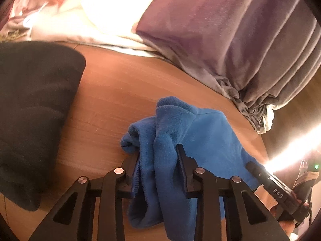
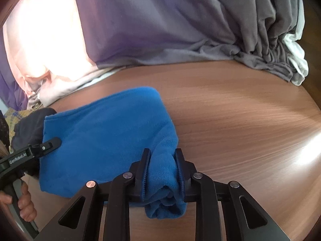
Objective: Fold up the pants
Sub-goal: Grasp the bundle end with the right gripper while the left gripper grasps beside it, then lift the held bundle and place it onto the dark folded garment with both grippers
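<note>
The blue fleece pants lie bunched on the wooden table. My left gripper is shut on a thick fold of the pants at one end. My right gripper is shut on a rolled bunch of the same pants at the other end. In the right wrist view the left gripper shows at the far left, on the blue cloth. In the left wrist view the right gripper shows at the lower right edge of the pants.
A dark folded garment lies on the table to the left. A bed with a purple-grey sheet runs along the table's far edge. Bare table stretches to the right of the pants.
</note>
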A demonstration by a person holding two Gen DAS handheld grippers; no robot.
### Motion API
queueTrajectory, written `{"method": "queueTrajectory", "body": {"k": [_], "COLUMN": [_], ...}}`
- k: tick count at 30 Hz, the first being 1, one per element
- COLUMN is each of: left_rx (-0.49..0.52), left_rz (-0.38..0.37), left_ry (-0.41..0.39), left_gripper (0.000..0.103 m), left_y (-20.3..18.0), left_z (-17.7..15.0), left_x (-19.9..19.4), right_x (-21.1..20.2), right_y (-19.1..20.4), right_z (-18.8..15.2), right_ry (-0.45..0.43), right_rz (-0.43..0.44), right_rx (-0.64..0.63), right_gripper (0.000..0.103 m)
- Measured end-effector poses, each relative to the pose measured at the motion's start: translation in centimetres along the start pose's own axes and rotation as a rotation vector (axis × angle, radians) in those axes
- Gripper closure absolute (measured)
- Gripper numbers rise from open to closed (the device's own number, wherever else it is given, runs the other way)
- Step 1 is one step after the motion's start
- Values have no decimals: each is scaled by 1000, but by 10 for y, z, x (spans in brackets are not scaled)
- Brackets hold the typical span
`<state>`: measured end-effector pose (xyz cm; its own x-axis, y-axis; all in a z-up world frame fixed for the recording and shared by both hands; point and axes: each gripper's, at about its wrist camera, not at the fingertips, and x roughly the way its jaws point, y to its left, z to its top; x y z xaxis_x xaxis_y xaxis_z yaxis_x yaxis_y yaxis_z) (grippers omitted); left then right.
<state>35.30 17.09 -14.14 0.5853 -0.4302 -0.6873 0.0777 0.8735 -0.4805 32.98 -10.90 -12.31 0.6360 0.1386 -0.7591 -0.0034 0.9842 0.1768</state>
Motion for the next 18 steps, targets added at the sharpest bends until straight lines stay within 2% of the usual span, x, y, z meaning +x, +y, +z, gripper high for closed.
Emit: {"method": "queueTrajectory", "body": {"k": [4,18], "left_rx": [9,51], "left_rz": [-1,49], "left_ry": [-10,-138], "left_gripper": [73,75], "left_y": [-8,-48], "left_z": [-6,-37], "left_x": [-12,-80], "right_x": [-17,-76], "right_y": [0,-5], "right_z": [1,-15], "right_ry": [-36,-137], "right_rz": [-4,81], "right_rx": [-25,-110], "right_gripper": [79,82]}}
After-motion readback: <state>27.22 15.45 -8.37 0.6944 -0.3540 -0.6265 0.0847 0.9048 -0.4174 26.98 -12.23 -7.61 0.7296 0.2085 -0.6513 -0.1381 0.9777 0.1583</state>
